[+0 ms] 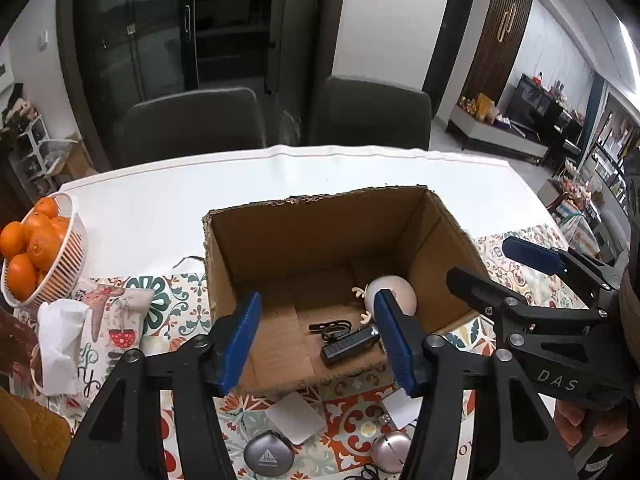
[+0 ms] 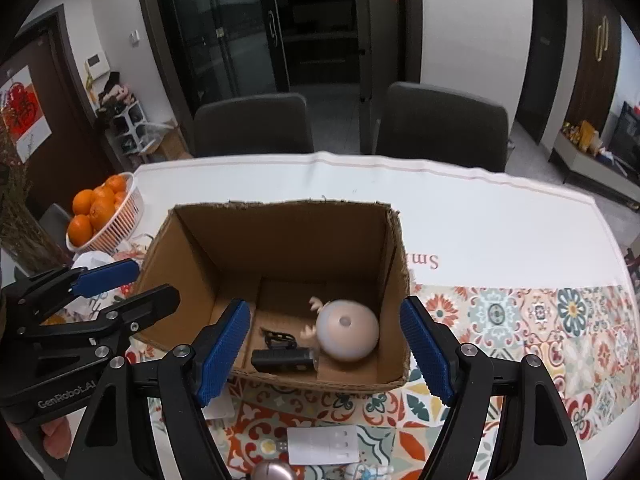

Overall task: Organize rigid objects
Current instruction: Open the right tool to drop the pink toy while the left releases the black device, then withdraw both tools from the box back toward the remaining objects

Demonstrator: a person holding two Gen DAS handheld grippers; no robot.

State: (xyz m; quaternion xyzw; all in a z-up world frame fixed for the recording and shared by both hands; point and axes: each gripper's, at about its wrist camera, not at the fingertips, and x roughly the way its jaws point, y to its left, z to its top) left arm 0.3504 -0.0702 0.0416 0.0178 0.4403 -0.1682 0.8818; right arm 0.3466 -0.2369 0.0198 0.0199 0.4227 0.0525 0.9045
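A broad table (image 1: 160, 208) with a smooth white top carries a runner of patterned cloth (image 2: 520, 320) printed like ornate tiles in orange, teal and cream. On it stands an open cardboard box (image 2: 288, 240), rectangular, its cut top edges ragged and its corrugated walls plain brown.

The left gripper (image 1: 316, 340) hangs over the box's near wall, black angular arms ending in ribbed blue pads; its jaws stand apart with nothing between them. The right gripper (image 2: 324, 352) hovers beside it over the same wall, jaws likewise spread and empty.

At the table's left edge a white ribbed plastic basket (image 1: 76, 248) holds glossy oranges (image 1: 24, 256), with a crumpled white tissue (image 1: 60, 340) near it.

Inside the box lies a smooth pale round toy (image 2: 348, 330) with small antler-like prongs, against the right wall. Just beside it rests a black oblong device (image 2: 282, 359) with a coiled black cord (image 2: 278, 338).

On the cloth in front of the box lie a flat white card (image 2: 322, 444), a white rounded square (image 1: 296, 418), a grey rounded-triangle case (image 1: 268, 456), a metallic dome-shaped piece (image 1: 390, 452) and a tiny die (image 1: 385, 420).
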